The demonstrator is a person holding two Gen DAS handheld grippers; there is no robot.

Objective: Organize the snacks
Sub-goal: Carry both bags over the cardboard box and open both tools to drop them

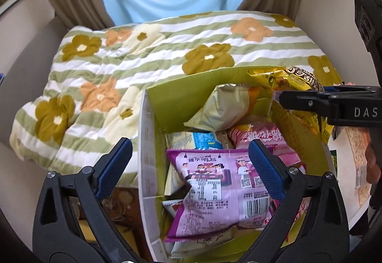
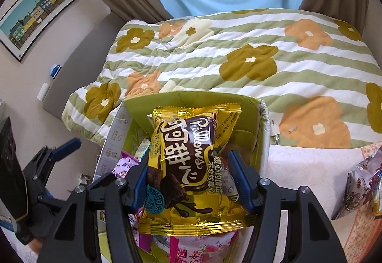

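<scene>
Right tool (image 2: 191,182) clamping a gold snack bag (image 2: 191,167) by both sides, hanging it just above the green-lined box (image 2: 143,105). Left tool (image 1: 188,167) gaping wide, gripping nothing, straddling the box's white side wall, one pad outside, one pad over a purple snack packet (image 1: 214,191) lying among other packets inside. Beyond the box, spreading across the bed, a flowered striped quilt (image 1: 143,53).

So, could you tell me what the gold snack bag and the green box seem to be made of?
Gold snack bag: glossy metallised plastic film, judging by its shine and crimped edges. Green box: likely matte cardboard, with flat creased walls and a white outside.
</scene>
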